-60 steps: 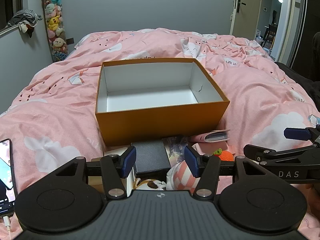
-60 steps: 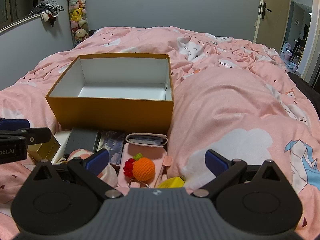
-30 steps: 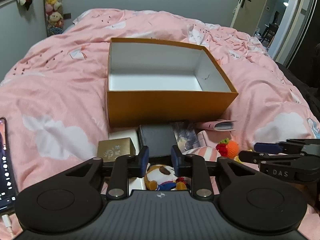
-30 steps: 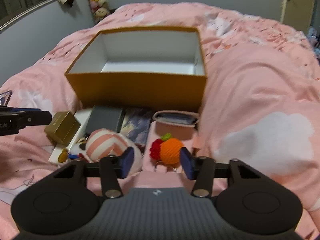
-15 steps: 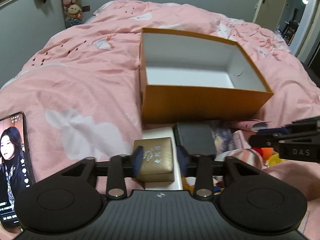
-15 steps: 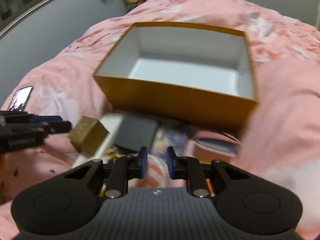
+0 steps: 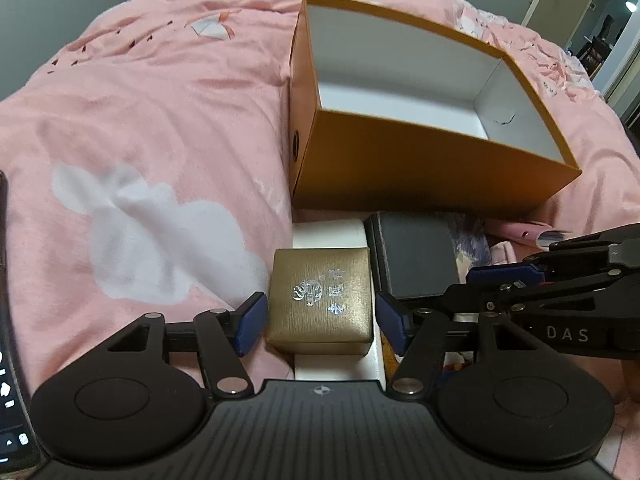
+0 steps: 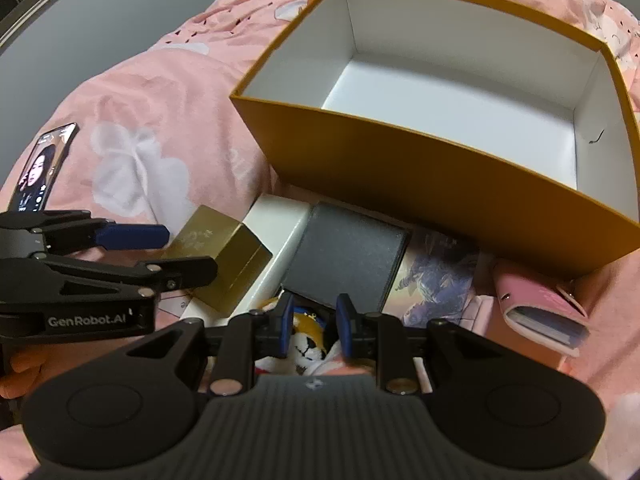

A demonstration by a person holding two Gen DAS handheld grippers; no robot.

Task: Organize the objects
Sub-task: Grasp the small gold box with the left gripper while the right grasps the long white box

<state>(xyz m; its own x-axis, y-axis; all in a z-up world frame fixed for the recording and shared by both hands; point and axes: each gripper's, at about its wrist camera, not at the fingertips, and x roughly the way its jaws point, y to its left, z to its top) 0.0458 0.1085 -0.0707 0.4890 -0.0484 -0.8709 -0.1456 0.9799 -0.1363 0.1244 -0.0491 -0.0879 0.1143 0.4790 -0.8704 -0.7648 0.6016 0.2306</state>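
Straddling a small gold box [image 7: 320, 300], the left gripper [image 7: 318, 318] has its blue pads apart w/ a slim gap each side, not touching. Gold box sits on a white flat box [image 7: 328, 234], beside a dark grey case [image 7: 414, 256], all on the pink duvet [image 7: 140, 120] in front of the open orange box [image 7: 420, 182], whose white inside holds nothing. Right gripper [image 8: 314, 330] is low over a plush toy [image 8: 306, 344], pads nearly together around it; can't tell if they actually pinch it. Pink wallet [image 8: 540, 308] lies to the right, phone [image 8: 40, 168] far left w/ screen lit.
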